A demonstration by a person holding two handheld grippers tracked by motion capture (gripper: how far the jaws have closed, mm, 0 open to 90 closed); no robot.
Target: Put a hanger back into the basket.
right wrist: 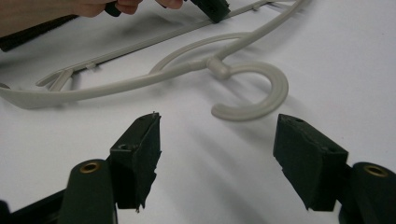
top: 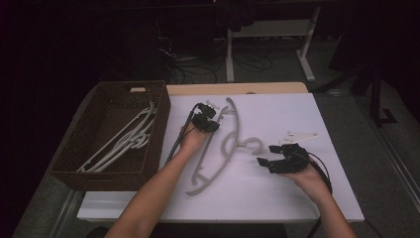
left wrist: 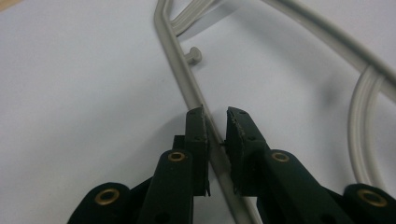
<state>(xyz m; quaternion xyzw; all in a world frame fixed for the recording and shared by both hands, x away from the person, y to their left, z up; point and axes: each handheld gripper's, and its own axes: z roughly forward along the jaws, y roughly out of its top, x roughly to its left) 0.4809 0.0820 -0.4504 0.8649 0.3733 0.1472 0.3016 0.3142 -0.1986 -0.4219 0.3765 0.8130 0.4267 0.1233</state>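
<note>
Lying across white worktop point(top: 277, 193), pale grey hanger point(top: 224, 148) is sitting just right of brown wicker basket point(top: 106, 168), hook pointing toward right gripper point(top: 271, 161). Basket is holding more pale hangers point(top: 126, 141). Left gripper point(top: 205, 121) is resting at hanger's straight bar, fingers point(left wrist: 198, 135) nearly together, clamping bar. Right gripper is hovering near hook point(right wrist: 261, 91), fingers point(right wrist: 310, 158) standing wide apart, gripping nothing.

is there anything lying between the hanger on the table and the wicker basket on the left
Nothing visible does. The hanger lies on the white table with bare surface between it and the basket; the left gripper is closing on its bar. The basket already holds other hangers, with room beside them.
</note>
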